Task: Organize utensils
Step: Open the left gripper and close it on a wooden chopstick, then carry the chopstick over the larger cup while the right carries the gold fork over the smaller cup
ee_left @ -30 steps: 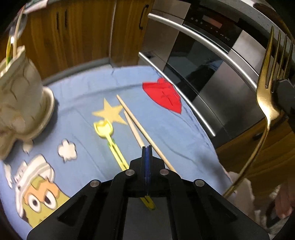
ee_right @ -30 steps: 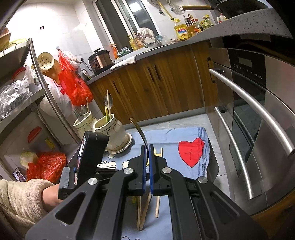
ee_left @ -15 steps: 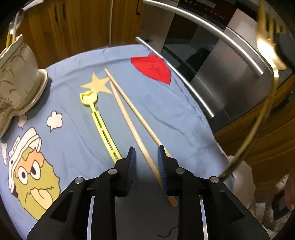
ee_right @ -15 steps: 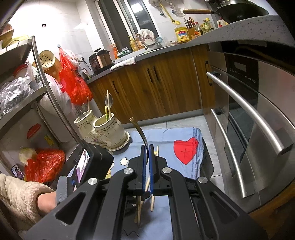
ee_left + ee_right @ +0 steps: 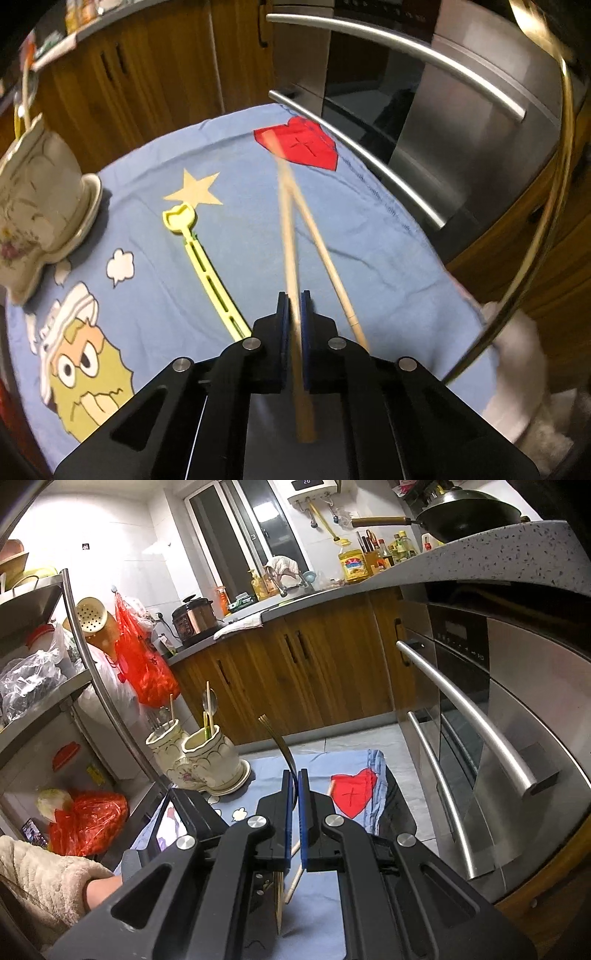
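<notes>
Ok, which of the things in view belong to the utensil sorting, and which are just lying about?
Part of the job:
- chopstick clamped in the left hand-held gripper
- second chopstick on the cloth
- yellow utensil on the cloth
- gold fork in the right hand-held gripper
- two ceramic holders

Just lying about:
- blue cartoon cloth
- oven
- red bags
- rice cooker
- wok

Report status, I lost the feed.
Left gripper shut on chopstick. Right gripper shut on fork. Second chopstick, yellow tool on cloth. Nothing blocking.
</notes>
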`<control>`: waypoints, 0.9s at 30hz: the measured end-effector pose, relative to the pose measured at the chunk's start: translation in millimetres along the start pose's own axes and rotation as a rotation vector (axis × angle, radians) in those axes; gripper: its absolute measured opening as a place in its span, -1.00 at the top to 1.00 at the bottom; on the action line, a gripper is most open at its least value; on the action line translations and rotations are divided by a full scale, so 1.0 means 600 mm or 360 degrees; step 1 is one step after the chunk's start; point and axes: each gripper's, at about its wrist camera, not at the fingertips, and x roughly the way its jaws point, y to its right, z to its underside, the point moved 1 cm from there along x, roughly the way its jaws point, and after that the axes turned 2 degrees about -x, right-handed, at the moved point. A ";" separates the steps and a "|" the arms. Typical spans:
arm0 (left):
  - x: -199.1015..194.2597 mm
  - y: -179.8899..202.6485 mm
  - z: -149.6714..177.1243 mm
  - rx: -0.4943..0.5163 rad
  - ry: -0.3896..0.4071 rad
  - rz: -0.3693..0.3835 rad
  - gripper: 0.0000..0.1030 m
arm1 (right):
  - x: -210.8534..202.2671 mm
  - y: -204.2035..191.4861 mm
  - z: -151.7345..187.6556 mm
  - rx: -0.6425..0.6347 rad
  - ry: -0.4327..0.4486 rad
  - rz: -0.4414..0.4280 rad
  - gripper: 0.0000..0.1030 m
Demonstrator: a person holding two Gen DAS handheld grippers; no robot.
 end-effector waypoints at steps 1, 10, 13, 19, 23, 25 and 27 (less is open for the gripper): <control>-0.010 -0.007 0.000 -0.0014 0.0022 0.0021 0.88 | 0.000 -0.001 0.000 -0.0001 -0.0002 -0.0003 0.95; -0.117 -0.059 -0.001 -0.0115 0.0253 0.0136 0.88 | 0.015 -0.029 -0.015 -0.0020 0.0002 -0.0036 0.95; -0.161 -0.086 -0.001 -0.0147 0.0382 0.0155 0.88 | 0.024 -0.050 -0.027 -0.0058 0.0014 -0.0049 0.95; -0.241 -0.146 -0.006 -0.0216 0.0670 0.0123 0.88 | 0.057 -0.111 -0.072 -0.0147 0.0080 -0.0090 0.95; -0.290 -0.199 -0.014 -0.0272 0.0814 0.0067 0.88 | 0.090 -0.149 -0.102 -0.0204 0.0121 -0.0118 0.95; -0.317 -0.222 -0.018 -0.0285 0.0902 0.0040 0.88 | 0.110 -0.166 -0.119 -0.0218 0.0137 -0.0133 0.95; -0.349 -0.248 -0.022 -0.0283 0.1001 -0.0004 0.88 | 0.131 -0.184 -0.141 -0.0228 0.0165 -0.0146 0.95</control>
